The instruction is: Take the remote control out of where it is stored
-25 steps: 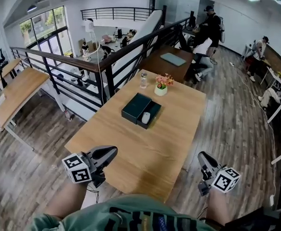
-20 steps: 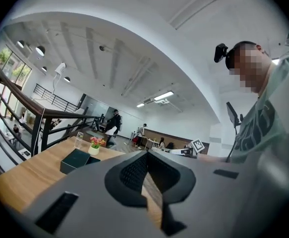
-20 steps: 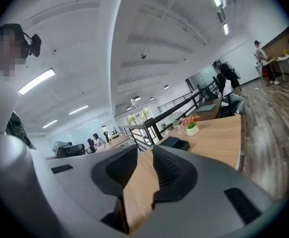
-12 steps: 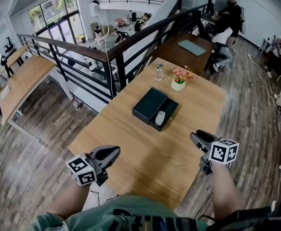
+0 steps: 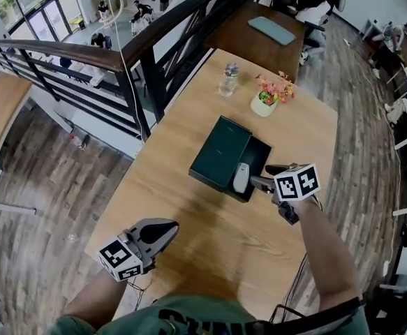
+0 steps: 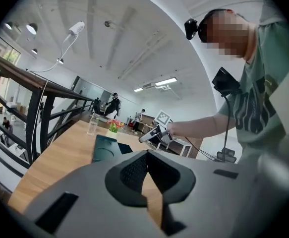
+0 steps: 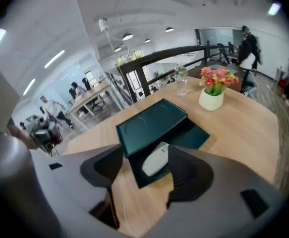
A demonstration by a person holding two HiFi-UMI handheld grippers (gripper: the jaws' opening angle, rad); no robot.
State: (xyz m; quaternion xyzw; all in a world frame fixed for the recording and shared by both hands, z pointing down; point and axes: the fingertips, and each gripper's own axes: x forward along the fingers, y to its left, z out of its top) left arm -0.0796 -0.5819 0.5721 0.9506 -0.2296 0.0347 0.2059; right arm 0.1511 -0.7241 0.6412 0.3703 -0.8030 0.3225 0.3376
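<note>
Right gripper swings from the near bench edge out to the dark green box, fingers opening up just beside the remote control.

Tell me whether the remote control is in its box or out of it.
In. The remote control lies flat in the uncovered part of the dark green box, its walls around it.

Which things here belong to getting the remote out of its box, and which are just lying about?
Job in hand:
remote control
dark green box holding it
lid, shifted aside
right hand-held gripper, whose jaws have just been opening; they frame the remote but do not grip it

Lying about:
white pot of flowers
clear bottle
</note>
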